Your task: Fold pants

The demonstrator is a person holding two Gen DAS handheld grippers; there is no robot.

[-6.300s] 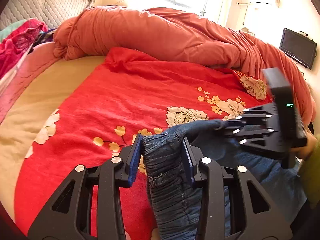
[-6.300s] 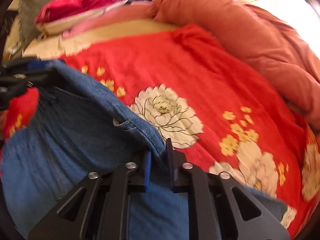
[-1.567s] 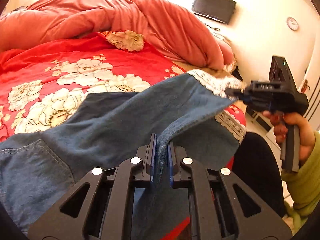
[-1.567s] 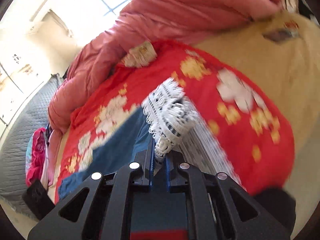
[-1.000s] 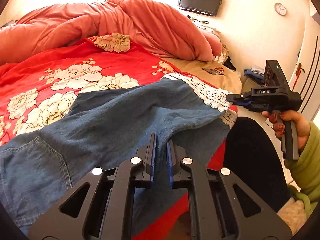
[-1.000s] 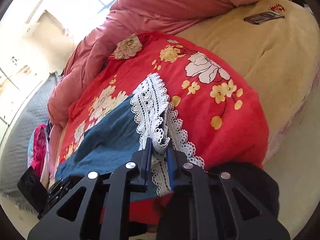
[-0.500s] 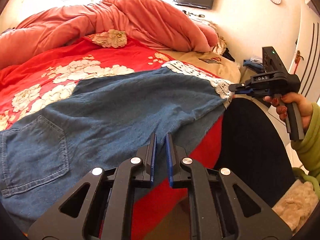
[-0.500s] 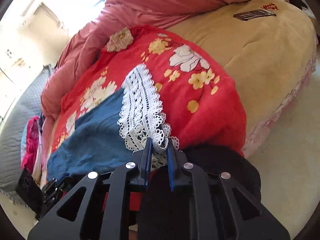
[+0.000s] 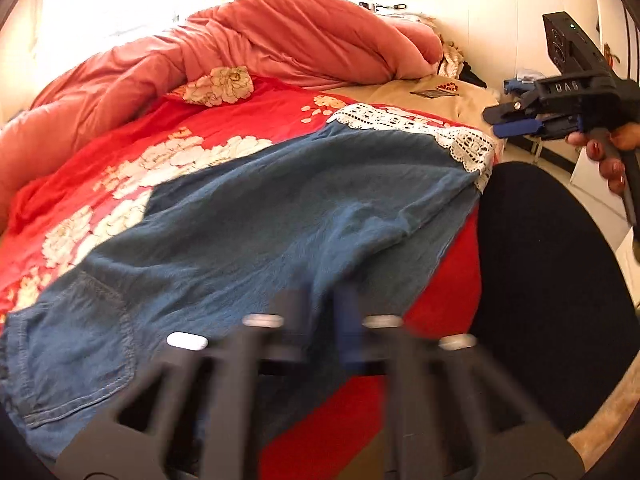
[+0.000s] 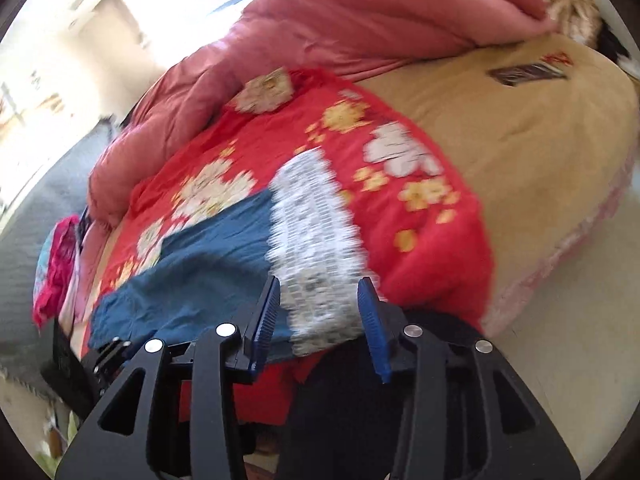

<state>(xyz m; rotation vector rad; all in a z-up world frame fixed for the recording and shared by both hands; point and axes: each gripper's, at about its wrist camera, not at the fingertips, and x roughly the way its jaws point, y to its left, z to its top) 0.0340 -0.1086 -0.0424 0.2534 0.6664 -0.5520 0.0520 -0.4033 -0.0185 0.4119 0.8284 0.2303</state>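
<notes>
Lying spread across the red floral bedspread [image 9: 240, 120] is the pair of blue denim pants [image 9: 248, 232], and everything else sits around it; to its left and behind it a salmon-pink quilt [image 9: 280, 36] is heaped up along the bed; a back pocket [image 9: 76, 344] shows at the pants' near left end; at the pants' near edge, blurred, the left hand-held gripper [image 9: 318, 320] has its jaws shut, and whether a fold of denim is caught between them I cannot tell; further right the pants end in a white lace hem [image 9: 420, 128], which reaches the bed's edge; just right of that hem the right hand-held gripper [image 9: 504, 122] hangs in a person's hand [image 9: 612, 152], clear of the lace; seen from its own camera its blue pads [image 10: 266, 316] are opening, with the lace lying between them but untouched; beyond the hem a bare tan mattress [image 10: 520, 128] carries a small flat packet [image 10: 528, 72].
</notes>
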